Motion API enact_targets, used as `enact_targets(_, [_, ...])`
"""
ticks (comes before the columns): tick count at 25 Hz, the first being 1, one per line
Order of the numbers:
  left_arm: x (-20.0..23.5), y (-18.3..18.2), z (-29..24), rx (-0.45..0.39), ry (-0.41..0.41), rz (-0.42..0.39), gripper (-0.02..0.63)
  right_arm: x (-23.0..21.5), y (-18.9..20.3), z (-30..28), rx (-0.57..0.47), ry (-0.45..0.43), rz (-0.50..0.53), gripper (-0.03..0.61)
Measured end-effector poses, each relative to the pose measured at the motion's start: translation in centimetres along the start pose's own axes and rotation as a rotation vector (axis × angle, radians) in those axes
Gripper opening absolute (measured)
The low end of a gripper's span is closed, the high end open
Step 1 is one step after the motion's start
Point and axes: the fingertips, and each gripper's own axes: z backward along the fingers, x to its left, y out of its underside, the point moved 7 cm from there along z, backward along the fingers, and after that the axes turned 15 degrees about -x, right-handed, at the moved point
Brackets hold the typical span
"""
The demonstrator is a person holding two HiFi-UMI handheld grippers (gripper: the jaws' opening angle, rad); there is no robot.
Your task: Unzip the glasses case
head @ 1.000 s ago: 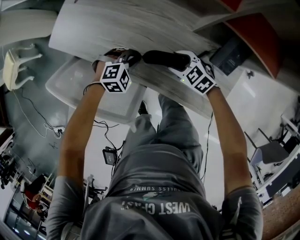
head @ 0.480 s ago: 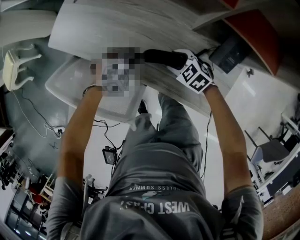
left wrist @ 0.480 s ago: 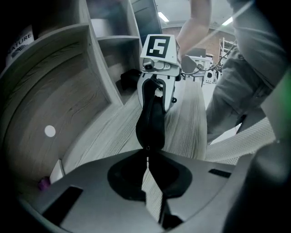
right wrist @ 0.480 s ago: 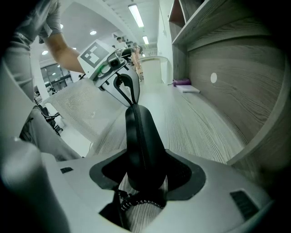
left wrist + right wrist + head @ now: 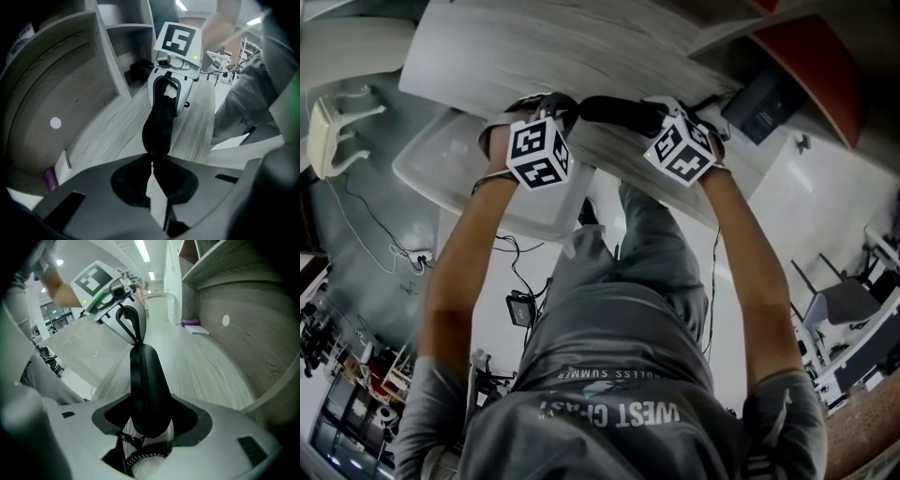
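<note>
Far left: a white chair [image 5: 337,131] stands on the floor, and a pale plastic bin [image 5: 478,183] sits below the table's near edge.
Table: the grey wood-grain table [image 5: 516,56] is set against a shelf unit, and the unit's panel [image 5: 70,93] carries a round white sticker [image 5: 56,123].
Table's left end: a small purple object [image 5: 50,179] lies just beside a flat white piece [image 5: 62,161], well apart from the case.
Left hand-held gripper [image 5: 151,159]: it points steeply down, jaws pressed together on the small zip pull [image 5: 152,153] at the near end of the case, with nothing else between them.
Glasses case [image 5: 159,124]: black, long and turned on edge, it spans the gap between the two grippers over the front part of the table. Whether its underside touches the wood cannot be told.
Right hand-held gripper [image 5: 149,416]: its jaws stand wide around the opposite end of the case — pads clamped on the two broad sides, holding it.
Person: both bare forearms reach forward from a grey T-shirt [image 5: 619,375], one hand on each gripper.
Far right: a dark box [image 5: 759,103] stands near the table's right end, past the right gripper.
</note>
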Motion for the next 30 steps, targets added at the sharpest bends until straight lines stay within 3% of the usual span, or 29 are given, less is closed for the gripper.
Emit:
enact_targets(2, [-0.2, 0.6, 0.0, -0.015, 0.007, 0.037, 0.011, 0.4, -0.2, -0.1, -0.063, 0.009, 0.076, 0.27])
enact_targets(5, [-0.8, 1.1, -0.3, -0.024, 0.023, 0.057, 0.009, 1.4, -0.5, -0.4, -0.165, 0.006, 0.154, 0.339])
enact_targets(6, [-1.1, 1.3, -0.5, -0.024, 0.029, 0.06, 0.009, 1.5, -0.5, -0.5, -0.183, 0.01, 0.163, 0.341])
enact_targets(8, [-1.4, 1.8, -0.6, -0.027, 0.036, 0.073, 0.009, 1.4, -0.5, -0.8, -0.197, 0.023, 0.161, 0.278])
enact_targets(14, [-0.8, 1.7, -0.2, -0.052, 0.049, 0.157, 0.011, 1.1, -1.0, -1.1, -0.095, 0.022, 0.109, 0.261])
enact_targets(20, [-0.3, 0.2, 0.3, -0.019, 0.067, 0.155, 0.011, 1.0, -1.3, -1.1, -0.044, 0.034, 0.079, 0.255])
enact_targets(30, [-0.4, -1.1, -0.4, 0.048, 0.026, 0.162, 0.011, 1.0, -1.7, -1.6, 0.01, 0.046, 0.061, 0.255])
